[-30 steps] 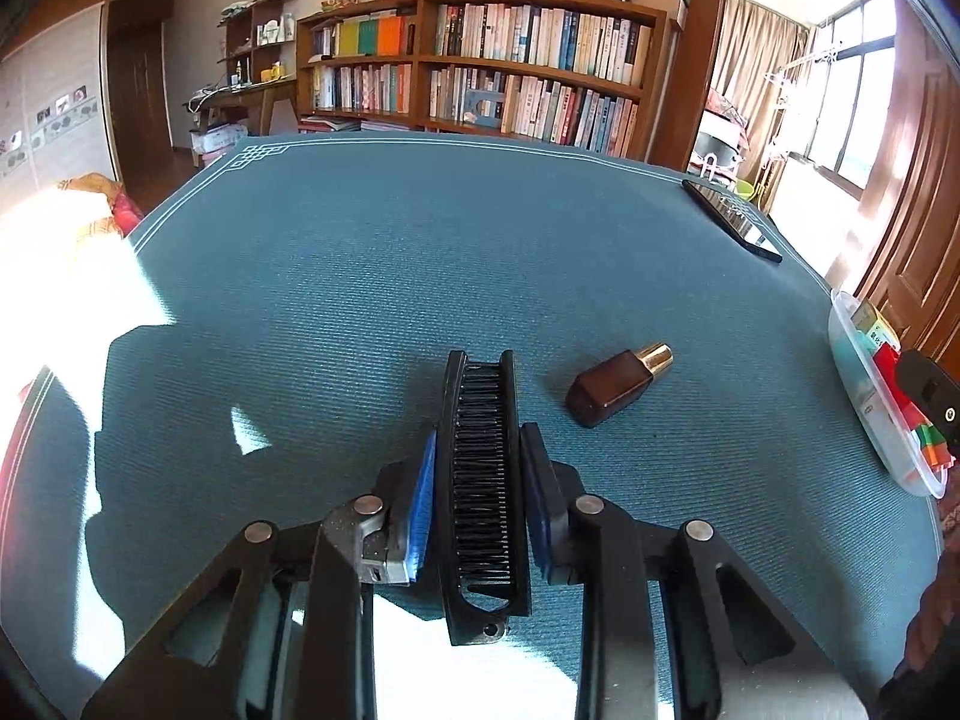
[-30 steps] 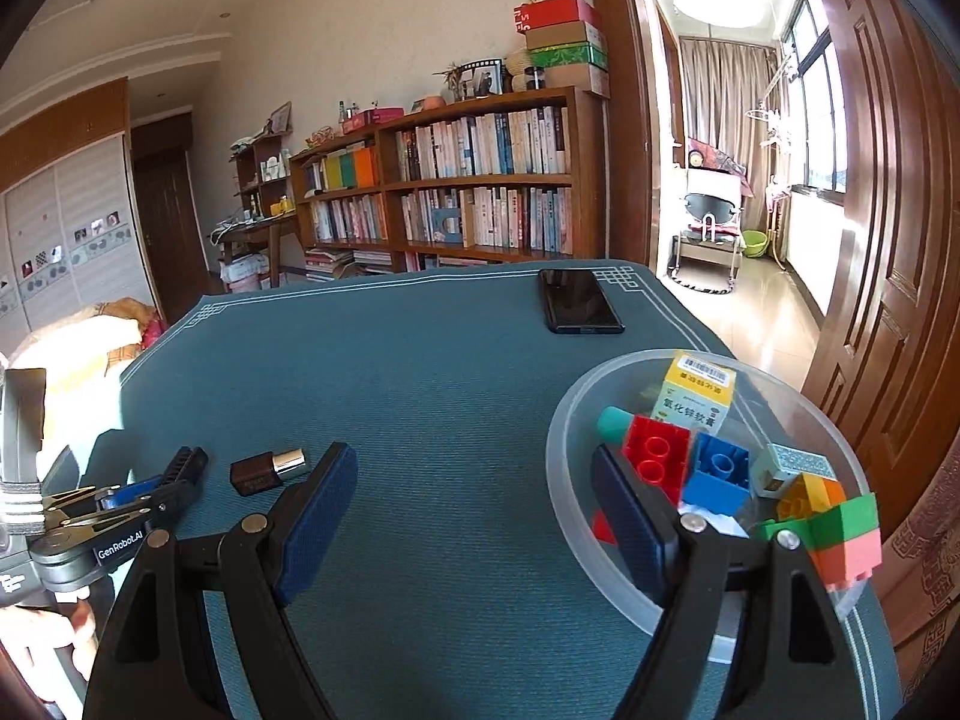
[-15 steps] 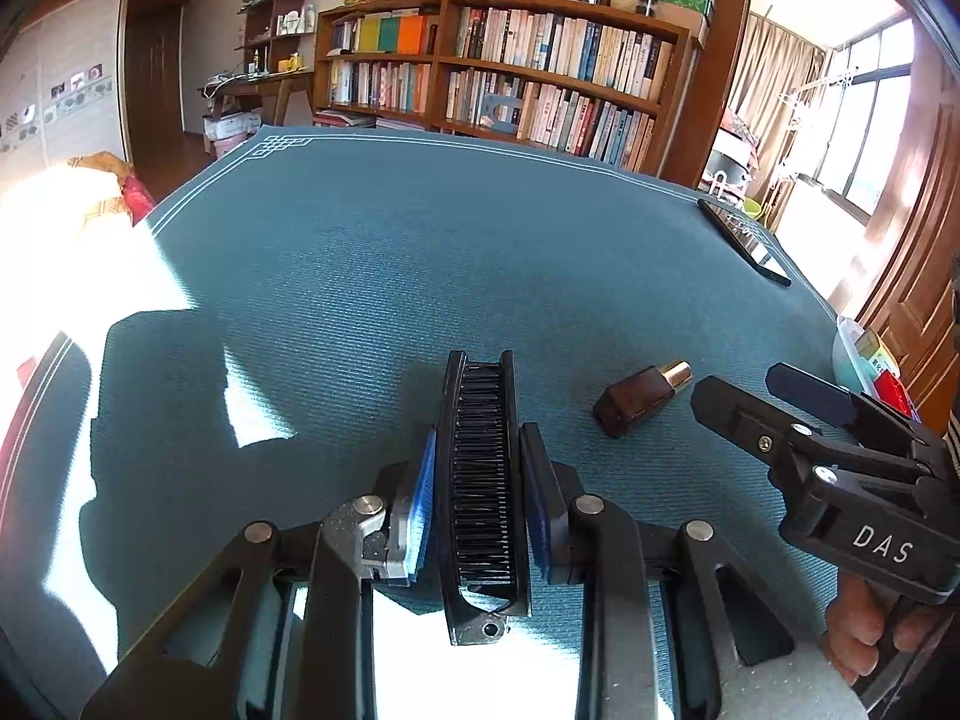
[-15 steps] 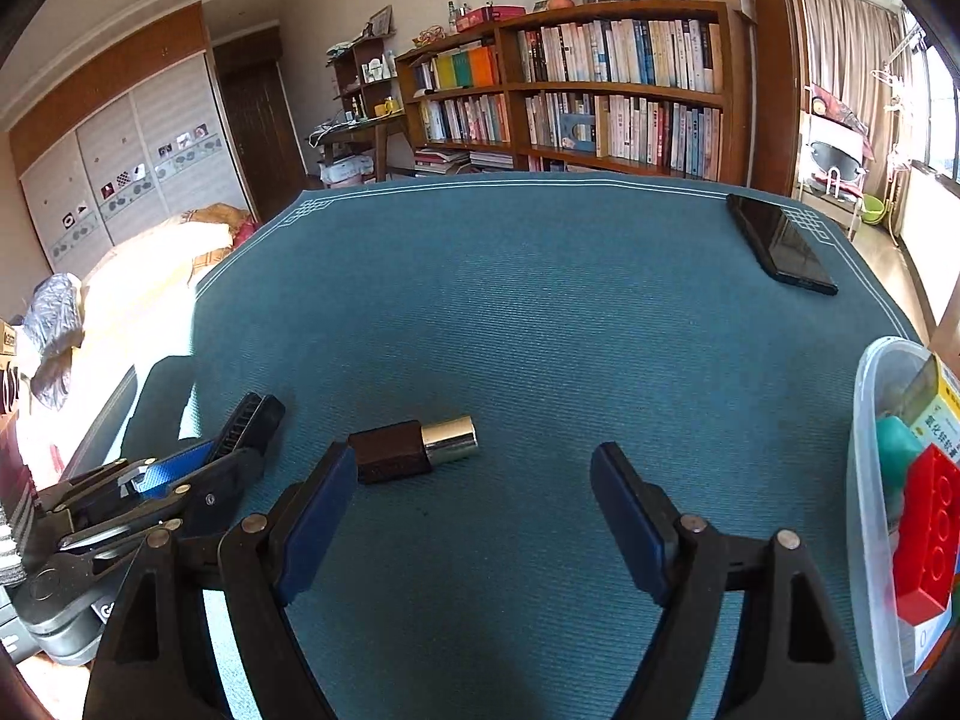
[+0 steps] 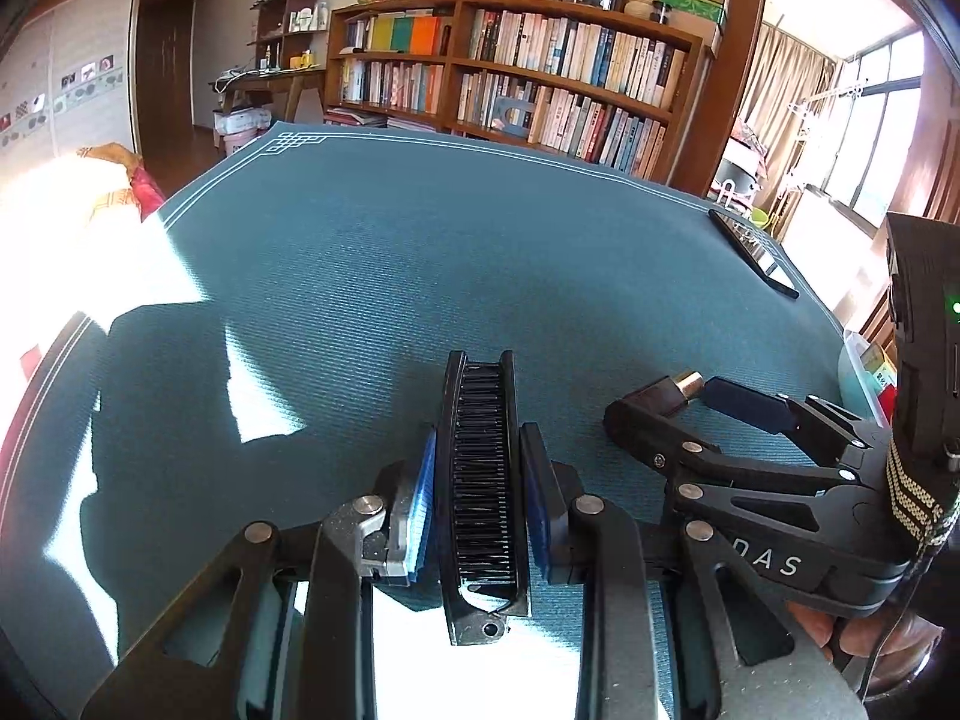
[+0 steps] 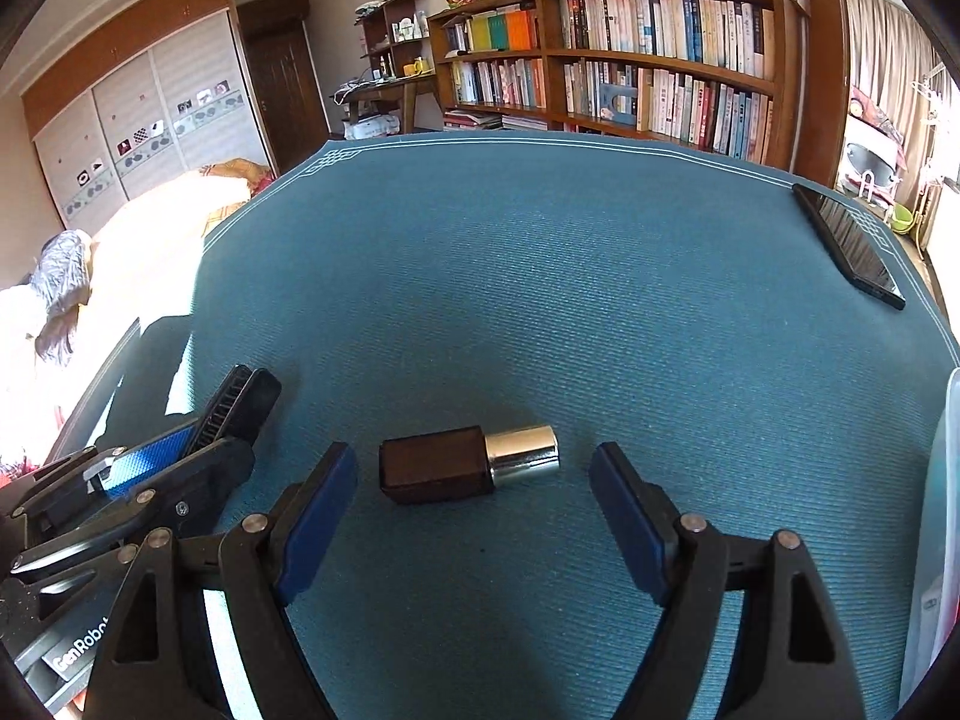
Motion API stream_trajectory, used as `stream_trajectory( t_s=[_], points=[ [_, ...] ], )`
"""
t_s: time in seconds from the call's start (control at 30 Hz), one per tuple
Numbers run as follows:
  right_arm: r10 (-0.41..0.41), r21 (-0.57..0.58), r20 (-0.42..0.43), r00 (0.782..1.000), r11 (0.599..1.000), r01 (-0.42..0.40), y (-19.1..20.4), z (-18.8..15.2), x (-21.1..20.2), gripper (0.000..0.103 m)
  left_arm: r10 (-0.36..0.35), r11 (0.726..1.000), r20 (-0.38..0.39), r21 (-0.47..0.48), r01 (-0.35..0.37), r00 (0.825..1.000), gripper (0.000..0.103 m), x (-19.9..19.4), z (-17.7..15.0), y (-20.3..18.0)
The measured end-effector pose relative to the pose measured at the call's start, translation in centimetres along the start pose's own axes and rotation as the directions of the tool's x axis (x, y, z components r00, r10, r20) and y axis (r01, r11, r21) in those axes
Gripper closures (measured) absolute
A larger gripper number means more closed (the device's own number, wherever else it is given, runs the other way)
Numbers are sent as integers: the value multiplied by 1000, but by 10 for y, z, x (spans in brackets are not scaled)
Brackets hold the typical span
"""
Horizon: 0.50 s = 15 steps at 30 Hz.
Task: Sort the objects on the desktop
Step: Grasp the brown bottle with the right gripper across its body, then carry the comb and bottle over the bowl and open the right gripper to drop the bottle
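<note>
My left gripper [image 5: 477,450] is shut on a black folding comb [image 5: 480,480], held just above the blue table mat; it also shows in the right wrist view [image 6: 240,402]. A small brown bottle with a gold cap [image 6: 468,468] lies on its side on the mat. My right gripper [image 6: 474,480] is open, its two blue-padded fingers on either side of the bottle, not touching it. In the left wrist view the right gripper [image 5: 678,402] covers most of the bottle [image 5: 672,387].
A black phone [image 6: 849,246] lies near the far right edge of the mat [image 6: 540,276]. A clear plastic tub [image 6: 936,540] with toy bricks stands at the right edge. Bookshelves and a doorway stand beyond the table. Bright sunlight falls on the left side.
My right gripper has swung left from the tub and closed in on the bottle, which now lies between its open fingers. The left gripper still holds the comb in about the same place.
</note>
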State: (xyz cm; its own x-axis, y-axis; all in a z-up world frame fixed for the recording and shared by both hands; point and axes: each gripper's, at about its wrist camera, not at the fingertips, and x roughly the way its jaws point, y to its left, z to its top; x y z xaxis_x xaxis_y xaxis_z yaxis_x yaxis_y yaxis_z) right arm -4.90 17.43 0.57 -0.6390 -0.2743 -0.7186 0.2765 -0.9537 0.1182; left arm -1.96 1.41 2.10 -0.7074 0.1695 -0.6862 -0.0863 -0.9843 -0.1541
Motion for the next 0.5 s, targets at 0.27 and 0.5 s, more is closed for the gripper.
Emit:
stream_trajectory(
  t_s=[0.27,0.5],
  points=[
    [-37,-19,-15,999,999,37,3,3,4,30,-1,1000,-3,0,1,1000,74,0,1,0],
    [-47,-23,-7,999,999,47,5,3,3,38,2,1000,-12,6,-2,1000,74,3,0,-1]
  ],
)
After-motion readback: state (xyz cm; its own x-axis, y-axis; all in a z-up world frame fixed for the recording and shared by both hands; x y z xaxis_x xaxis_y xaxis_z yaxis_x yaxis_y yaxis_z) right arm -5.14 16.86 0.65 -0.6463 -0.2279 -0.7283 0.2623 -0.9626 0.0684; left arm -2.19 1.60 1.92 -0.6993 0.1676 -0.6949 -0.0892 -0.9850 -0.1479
